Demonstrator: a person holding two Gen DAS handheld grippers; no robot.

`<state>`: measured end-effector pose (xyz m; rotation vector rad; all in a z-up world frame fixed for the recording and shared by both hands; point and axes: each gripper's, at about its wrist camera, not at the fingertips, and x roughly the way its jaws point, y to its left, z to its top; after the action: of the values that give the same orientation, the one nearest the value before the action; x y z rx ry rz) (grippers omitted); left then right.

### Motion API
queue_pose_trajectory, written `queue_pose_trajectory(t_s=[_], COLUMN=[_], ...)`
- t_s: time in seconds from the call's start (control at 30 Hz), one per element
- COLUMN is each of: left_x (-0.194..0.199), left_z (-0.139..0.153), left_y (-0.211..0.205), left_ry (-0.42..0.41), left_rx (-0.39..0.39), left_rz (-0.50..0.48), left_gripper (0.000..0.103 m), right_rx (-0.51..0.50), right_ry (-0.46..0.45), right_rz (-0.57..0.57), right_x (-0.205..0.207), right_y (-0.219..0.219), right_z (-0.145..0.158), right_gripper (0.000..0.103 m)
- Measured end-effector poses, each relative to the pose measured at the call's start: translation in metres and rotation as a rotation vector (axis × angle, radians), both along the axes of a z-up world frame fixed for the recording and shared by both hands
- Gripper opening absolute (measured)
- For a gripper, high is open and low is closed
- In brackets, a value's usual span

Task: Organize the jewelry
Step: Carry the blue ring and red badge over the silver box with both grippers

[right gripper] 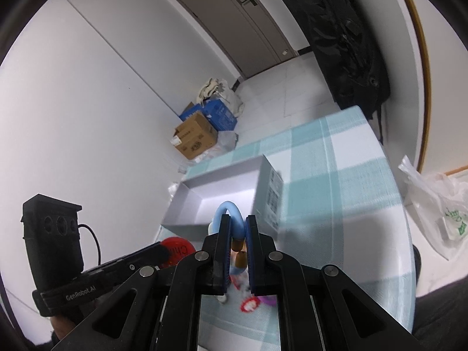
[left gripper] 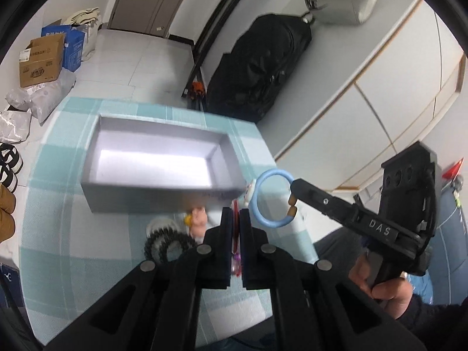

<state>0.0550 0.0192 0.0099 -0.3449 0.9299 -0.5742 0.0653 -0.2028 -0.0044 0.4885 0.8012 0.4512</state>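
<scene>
Left wrist view: the left gripper (left gripper: 236,219), low at centre, is pinching a thin red-and-pink piece (left gripper: 235,251) between nearly closed jaws. At centre right the right gripper (left gripper: 292,196) is carrying a light-blue ring bracelet (left gripper: 270,199) just beside the near right corner of the open grey box (left gripper: 163,196). A black beaded bracelet (left gripper: 165,241) is lying on the checked table (left gripper: 73,228).

Right wrist view: the right gripper (right gripper: 237,228) is clamping the light-blue ring bracelet (right gripper: 231,213) near its brown beads, in front of the grey box (right gripper: 267,193). It is probably light, stiff and smooth, so gripping across the band should be safest.
</scene>
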Motion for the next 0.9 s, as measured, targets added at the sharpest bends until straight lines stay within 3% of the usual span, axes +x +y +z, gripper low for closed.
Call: queue_pose_trajectory(t_s=[0.33,0.83,0.9], left_x=[0.05,0.086,0.088], left_z=[0.01,-0.022,-0.025], left_y=[0.023,0.037,0.044], left_ry=[-0.019,0.063,0.093], left_rx=[-0.046,0.005,-0.04], left_rz=[0.079,0.122,0.127], left_gripper=[0.0,0.001,0.001], right_rx=[0.007,-0.082,-0.094], right_ry=[0.007,0.101,0.102], right_rz=[0.017,0.091,0.092], right_x=[0.047,0.101,0.101], right_y=[0.02,0.068,0.067], right_z=[0.014,-0.024,-0.024], right_gripper=[0.009,0.012,0.013])
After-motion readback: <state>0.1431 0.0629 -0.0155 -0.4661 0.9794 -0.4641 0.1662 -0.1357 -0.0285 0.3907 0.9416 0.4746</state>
